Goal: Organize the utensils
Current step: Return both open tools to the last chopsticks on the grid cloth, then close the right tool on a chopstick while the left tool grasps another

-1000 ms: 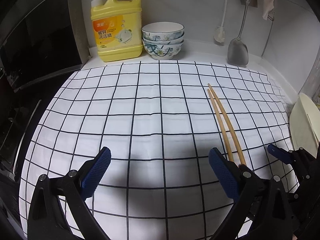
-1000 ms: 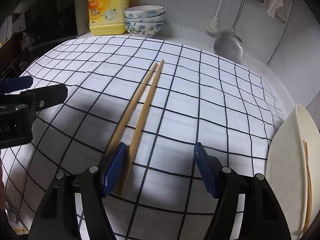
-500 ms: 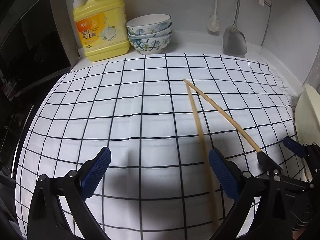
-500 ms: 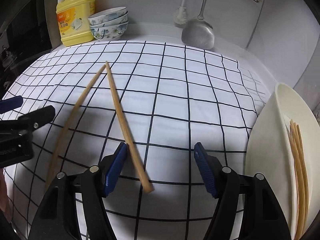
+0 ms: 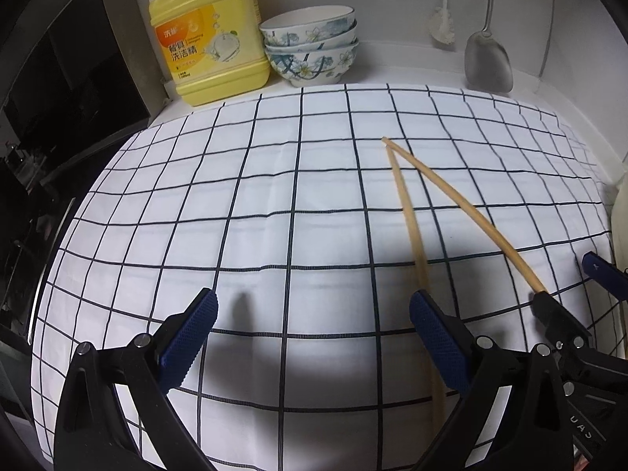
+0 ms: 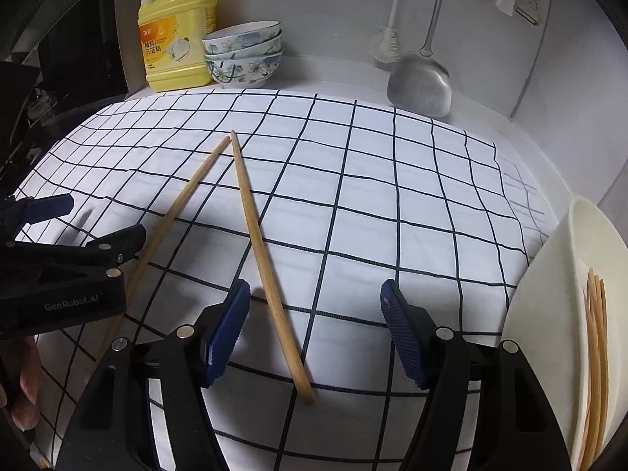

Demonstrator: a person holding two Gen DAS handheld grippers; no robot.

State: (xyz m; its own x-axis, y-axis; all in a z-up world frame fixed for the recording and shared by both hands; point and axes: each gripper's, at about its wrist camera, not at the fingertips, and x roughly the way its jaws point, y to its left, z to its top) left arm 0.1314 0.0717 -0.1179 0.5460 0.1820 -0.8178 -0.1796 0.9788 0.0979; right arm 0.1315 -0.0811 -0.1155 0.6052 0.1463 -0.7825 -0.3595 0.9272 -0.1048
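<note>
Right gripper (image 6: 314,325) hangs wide open over the checked cloth (image 6: 392,204), one chopstick (image 6: 267,267) lying loose between its jaws. Left gripper (image 5: 314,337) gapes empty too, the second chopstick (image 5: 408,212) alongside.

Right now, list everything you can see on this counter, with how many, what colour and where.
chopsticks: two, tan wood, on the cloth, far tips meeting, near ends splayed
checked cloth: one, white with dark grid, covering the counter
detergent bottle: one, yellow, back left
bowls: three stacked, white with blue flowers, beside the bottle
spatula: one, metal, at the back wall
brush: one, white, left of the spatula
dish: one, cream, right edge, holding more chopsticks
left gripper: open
right gripper: open, astride one chopstick
</note>
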